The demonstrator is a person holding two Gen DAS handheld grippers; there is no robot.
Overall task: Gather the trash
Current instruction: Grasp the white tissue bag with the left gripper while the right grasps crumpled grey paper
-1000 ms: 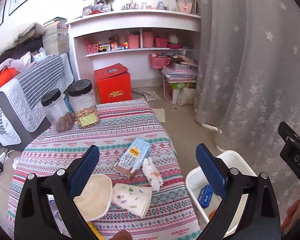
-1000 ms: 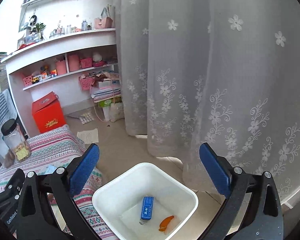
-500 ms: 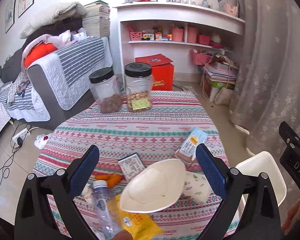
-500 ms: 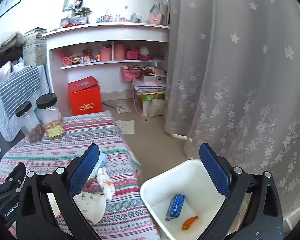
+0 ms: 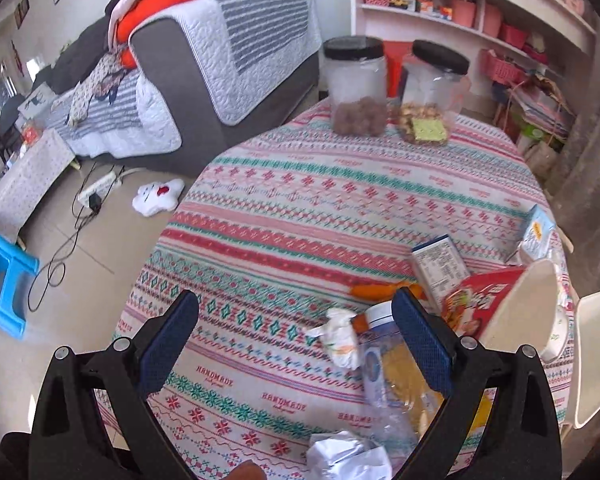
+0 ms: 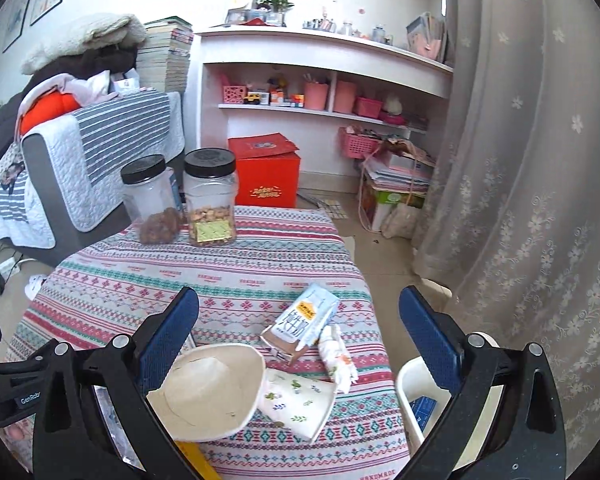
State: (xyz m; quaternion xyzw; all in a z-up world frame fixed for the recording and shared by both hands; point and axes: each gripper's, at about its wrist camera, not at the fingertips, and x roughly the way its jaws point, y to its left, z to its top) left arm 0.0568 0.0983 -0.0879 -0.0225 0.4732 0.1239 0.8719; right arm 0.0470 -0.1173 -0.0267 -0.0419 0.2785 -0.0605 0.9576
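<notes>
A: How did the left tool point(image 5: 296, 340) stand?
B: Spread wide and empty above the counter point(image 5: 300, 208), with the crumpled tissue point(image 5: 340, 340) between its fingers.
A: And the right tool point(image 6: 300, 332)?
B: Also spread, holding nothing, over the paper bowl point(image 6: 208, 392); milk carton point(image 6: 300, 324) beyond, white bin point(image 6: 412, 384) just right of the counter.
A: Best approach?
B: I'd have dropped straight onto the tissue, pinching its bulk, clear of the bottle point(image 5: 380, 356).
</notes>
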